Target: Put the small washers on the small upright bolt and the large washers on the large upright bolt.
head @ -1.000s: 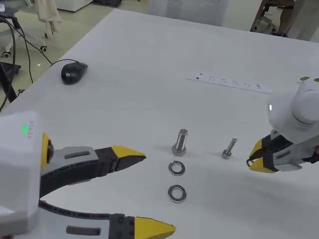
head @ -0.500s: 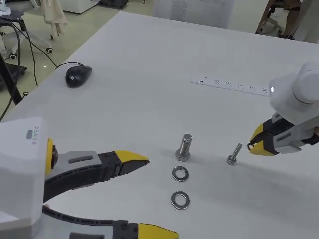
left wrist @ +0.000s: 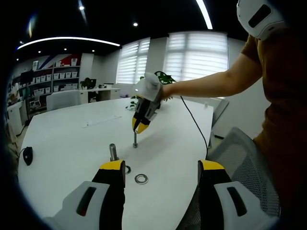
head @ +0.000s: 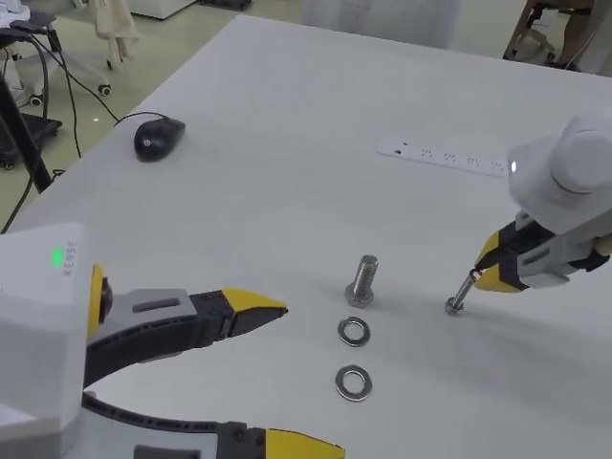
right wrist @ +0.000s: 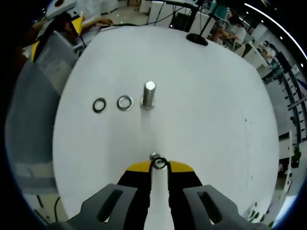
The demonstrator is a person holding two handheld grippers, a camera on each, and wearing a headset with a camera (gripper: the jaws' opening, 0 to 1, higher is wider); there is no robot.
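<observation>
Nothing here that I can read. There is faint grey lettering on my left gripper (head: 308,377), beside its green light (head: 57,256) (too blurred to make out), and the small marks along the power strip (head: 445,158) are too tiny to tell.

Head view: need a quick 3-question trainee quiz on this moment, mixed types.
1. True or false: both large washers lie on the table near the large bolt.
2. The right gripper, at the small bolt, holds: A) a small washer B) a nut C) nothing.
3. Fill in: the left gripper has its fingers ___.
Key: 1 true; 2 A; 3 open.
</observation>
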